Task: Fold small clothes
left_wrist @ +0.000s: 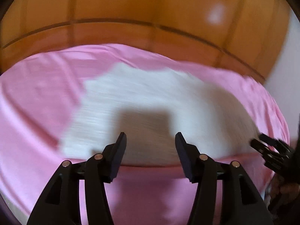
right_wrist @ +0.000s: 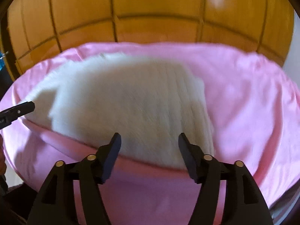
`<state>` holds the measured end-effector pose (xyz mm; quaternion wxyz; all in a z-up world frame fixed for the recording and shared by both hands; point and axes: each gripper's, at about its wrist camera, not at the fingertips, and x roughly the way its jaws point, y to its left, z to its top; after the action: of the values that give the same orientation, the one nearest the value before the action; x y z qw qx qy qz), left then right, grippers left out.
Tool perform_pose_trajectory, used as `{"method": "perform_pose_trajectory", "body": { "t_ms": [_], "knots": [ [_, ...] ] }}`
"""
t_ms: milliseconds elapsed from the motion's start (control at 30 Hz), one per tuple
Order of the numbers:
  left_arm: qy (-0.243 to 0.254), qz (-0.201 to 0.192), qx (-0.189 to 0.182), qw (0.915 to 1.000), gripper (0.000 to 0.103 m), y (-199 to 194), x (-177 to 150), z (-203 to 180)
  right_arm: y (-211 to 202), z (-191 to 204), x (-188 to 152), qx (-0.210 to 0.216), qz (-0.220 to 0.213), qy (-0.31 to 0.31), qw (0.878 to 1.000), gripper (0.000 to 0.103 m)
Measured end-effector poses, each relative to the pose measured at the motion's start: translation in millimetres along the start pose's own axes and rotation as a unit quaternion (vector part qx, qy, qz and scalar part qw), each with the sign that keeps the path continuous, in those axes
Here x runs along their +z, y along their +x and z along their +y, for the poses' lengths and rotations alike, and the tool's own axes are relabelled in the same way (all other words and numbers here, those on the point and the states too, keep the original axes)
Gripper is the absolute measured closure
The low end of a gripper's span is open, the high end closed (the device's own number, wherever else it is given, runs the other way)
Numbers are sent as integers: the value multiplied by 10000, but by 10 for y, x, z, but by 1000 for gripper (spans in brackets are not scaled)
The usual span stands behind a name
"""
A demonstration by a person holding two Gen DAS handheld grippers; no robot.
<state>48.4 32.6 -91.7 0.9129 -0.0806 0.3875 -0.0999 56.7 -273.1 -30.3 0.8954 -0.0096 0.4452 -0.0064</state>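
A white knitted garment (left_wrist: 142, 103) lies spread on a pink sheet (left_wrist: 37, 112); it also shows in the right wrist view (right_wrist: 127, 103). Both views are blurred by motion. My left gripper (left_wrist: 150, 138) is open and empty, just above the garment's near edge. My right gripper (right_wrist: 149, 138) is open and empty, over the garment's near edge towards its right side. The right gripper shows at the right edge of the left wrist view (left_wrist: 266, 146), and the left gripper at the left edge of the right wrist view (right_wrist: 18, 110), by the garment's left corner.
The pink sheet (right_wrist: 243, 112) covers a surface that ends in a front edge near both grippers. A wooden panelled wall or headboard (left_wrist: 131, 9) stands behind it, also seen in the right wrist view (right_wrist: 150, 9). A white wall (left_wrist: 288, 65) is at the right.
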Motion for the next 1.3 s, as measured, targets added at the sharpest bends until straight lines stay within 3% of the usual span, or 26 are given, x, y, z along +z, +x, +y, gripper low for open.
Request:
{"method": "perform_pose_trajectory", "body": {
  "t_ms": [133, 233, 367, 467, 700, 1300],
  "knots": [
    [-593, -87, 708, 9957, 51, -84, 23, 537, 96, 333, 235, 395, -158, -169, 9990, 39],
    [-905, 61, 901, 9918, 51, -74, -17, 800, 311, 630, 375, 608, -145, -424, 9971, 37],
    [-934, -4, 969, 9909, 50, -125, -39, 838, 807, 806, 290, 188, 530, -558, 9969, 29],
    [-682, -53, 1144, 9911, 49, -160, -6, 754, 803, 780, 223, 186, 262, -587, 9978, 26],
    [-421, -145, 1216, 9916, 40, -242, 24, 607, 770, 753, 168, 216, 128, -602, 9979, 26],
    [-421, -103, 1240, 9913, 40, -187, 71, 658, 811, 782, 158, 193, 76, -616, 9979, 24]
  ]
}}
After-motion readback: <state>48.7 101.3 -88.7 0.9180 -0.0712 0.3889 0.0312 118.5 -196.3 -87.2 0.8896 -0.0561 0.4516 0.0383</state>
